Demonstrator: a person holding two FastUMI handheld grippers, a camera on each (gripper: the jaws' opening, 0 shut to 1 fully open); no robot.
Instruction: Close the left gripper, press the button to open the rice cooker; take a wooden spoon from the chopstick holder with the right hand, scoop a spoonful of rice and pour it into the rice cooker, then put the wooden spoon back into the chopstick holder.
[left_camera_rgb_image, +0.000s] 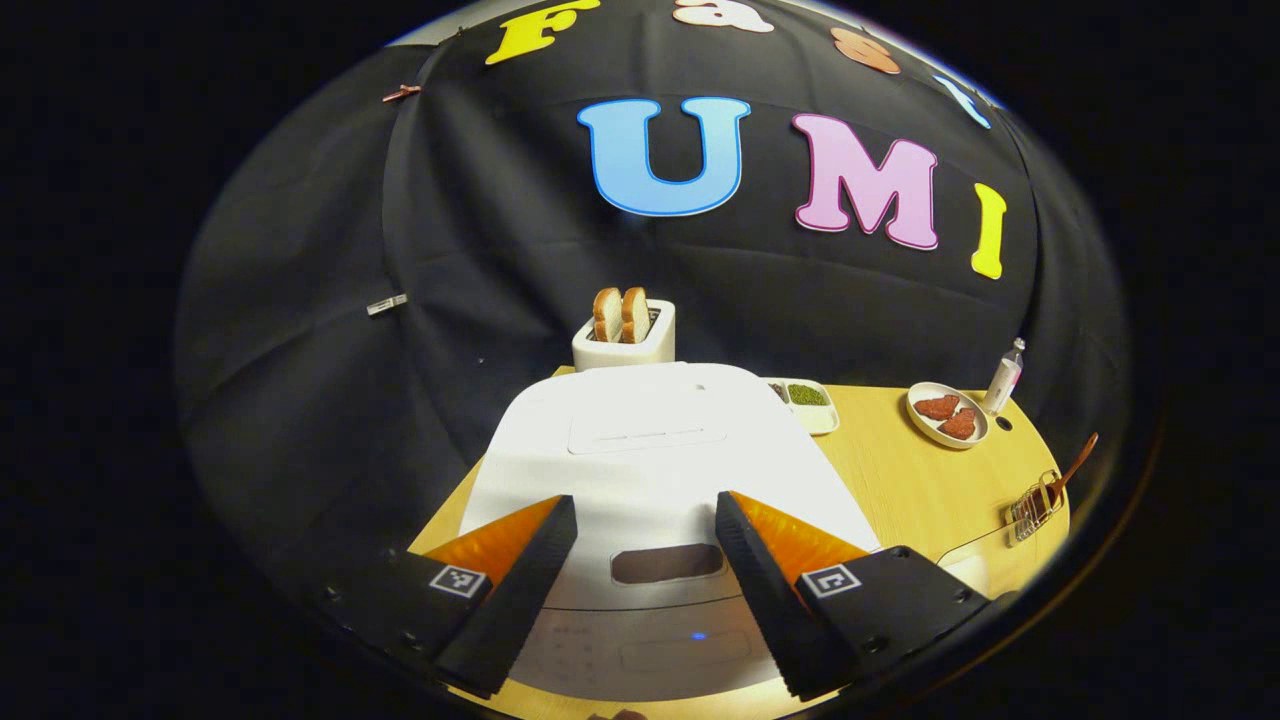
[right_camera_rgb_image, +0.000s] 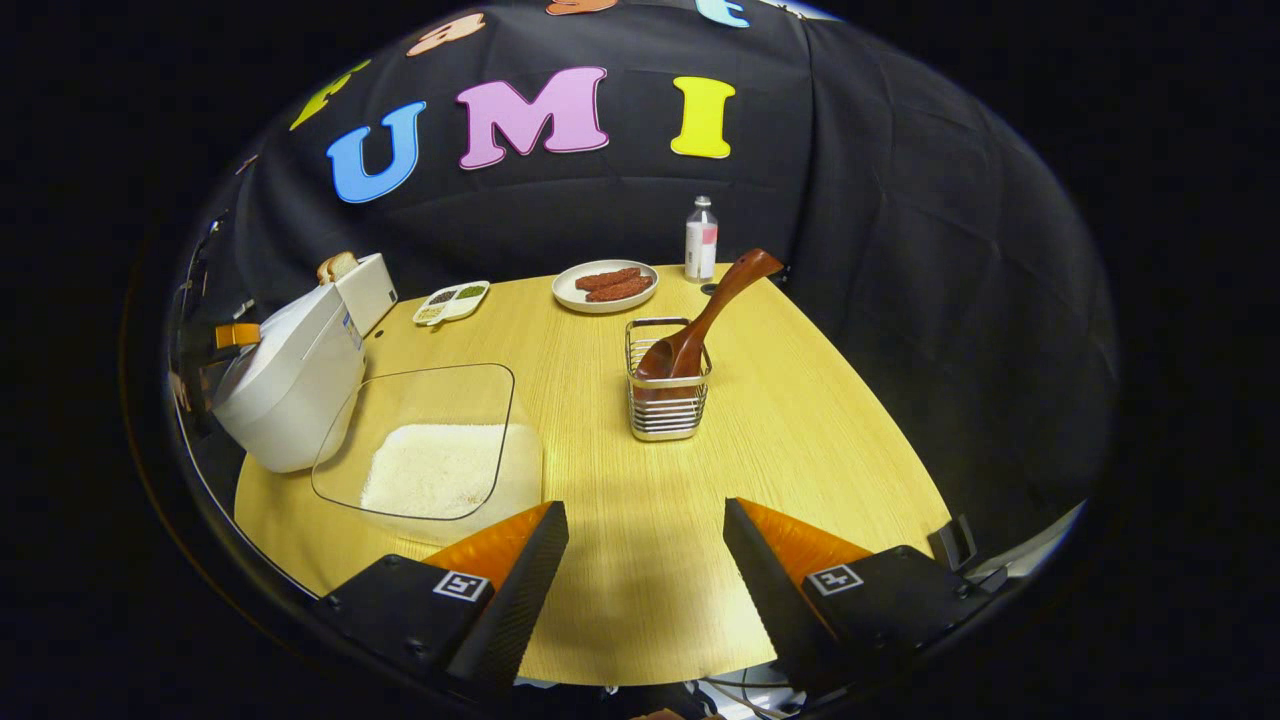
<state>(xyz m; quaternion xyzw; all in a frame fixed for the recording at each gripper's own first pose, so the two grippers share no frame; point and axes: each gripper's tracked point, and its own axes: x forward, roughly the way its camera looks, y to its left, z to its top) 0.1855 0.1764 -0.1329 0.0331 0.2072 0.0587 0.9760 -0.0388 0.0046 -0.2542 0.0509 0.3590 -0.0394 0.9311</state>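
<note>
Left gripper view: my left gripper gapes empty over the closed rice cooker; my right gripper, wide and empty, faces the chopstick holder holding the wooden spoon.

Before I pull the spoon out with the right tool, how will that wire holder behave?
The small open-wire metal chopstick holder looks light, so it may slide or lift on the smooth wooden table if the spoon catches. The brown wooden spoon leans far over one rim with its handle well above it, so a sideways pull could tip the holder. The spoon itself should stay rigid.
</note>
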